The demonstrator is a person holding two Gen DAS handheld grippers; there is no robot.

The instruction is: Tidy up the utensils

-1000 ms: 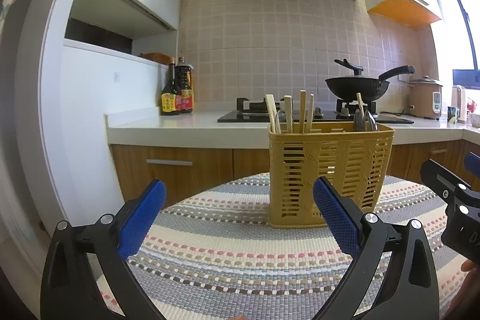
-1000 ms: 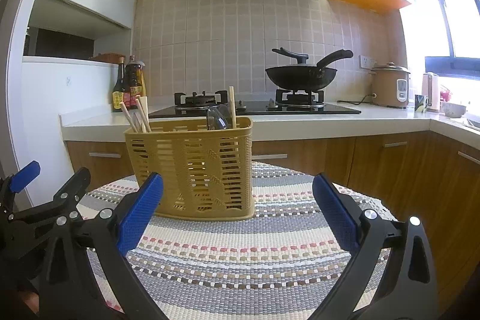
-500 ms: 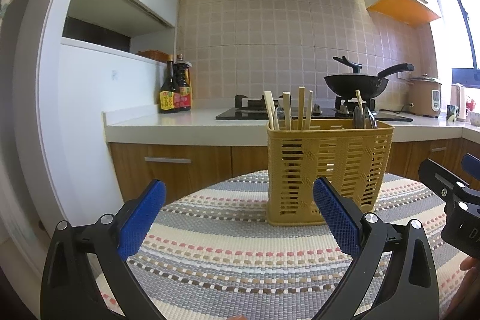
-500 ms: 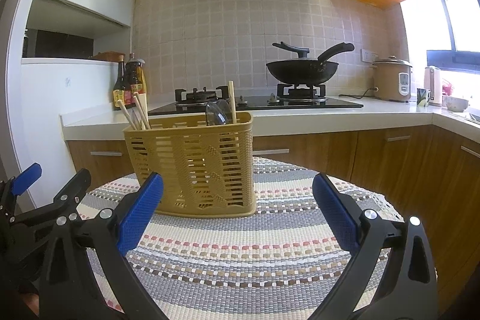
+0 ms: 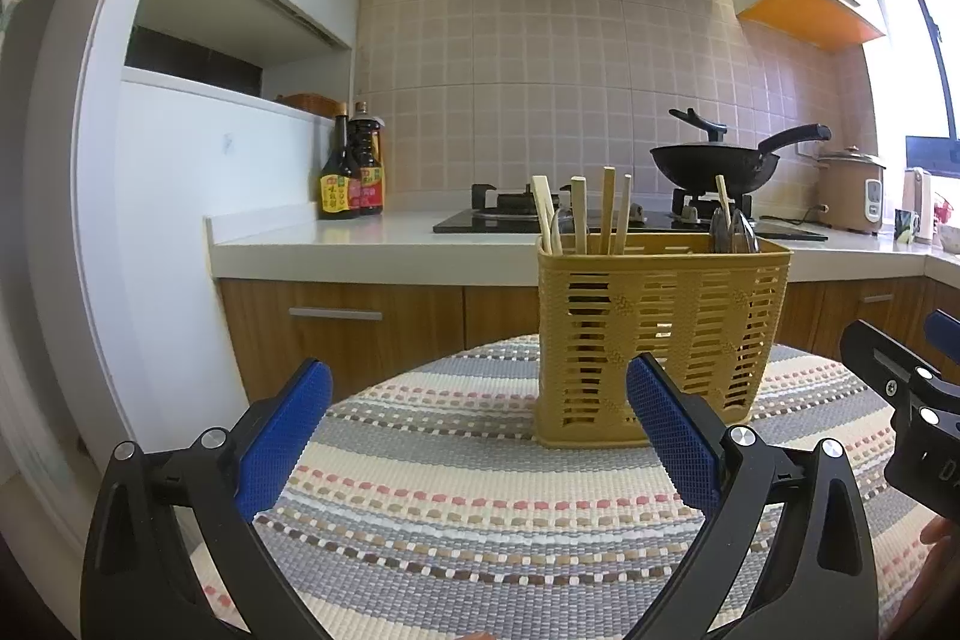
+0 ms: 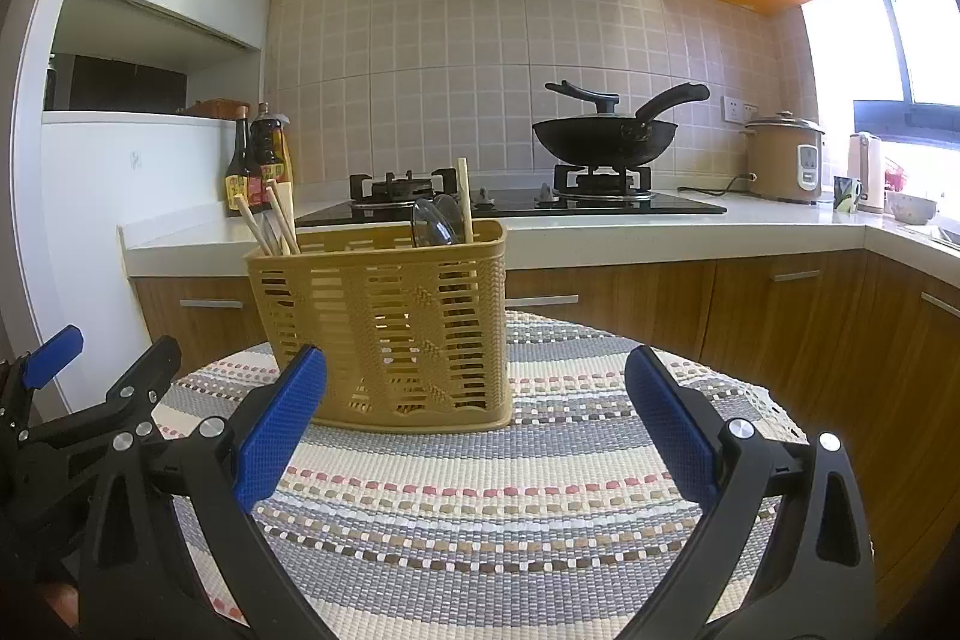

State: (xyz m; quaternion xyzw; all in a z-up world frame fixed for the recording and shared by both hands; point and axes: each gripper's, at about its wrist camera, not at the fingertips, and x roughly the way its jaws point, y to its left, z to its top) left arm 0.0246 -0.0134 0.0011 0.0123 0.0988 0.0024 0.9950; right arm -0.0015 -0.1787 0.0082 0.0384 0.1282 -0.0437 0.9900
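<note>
Both claws spread wide and empty, left gripper and right gripper; better to approach the yellow basket slowly from above; to pinch one chopstick near its top.

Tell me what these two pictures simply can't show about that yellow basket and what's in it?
- Lower ends of the chopsticks: left view, hidden behind the basket wall.
- Spoons: right view, only the bowls clear the rim; the count is unclear.
- Any divider inside the basket: both views look from too low.
- Bottle labels: left view, too small to read.
</note>
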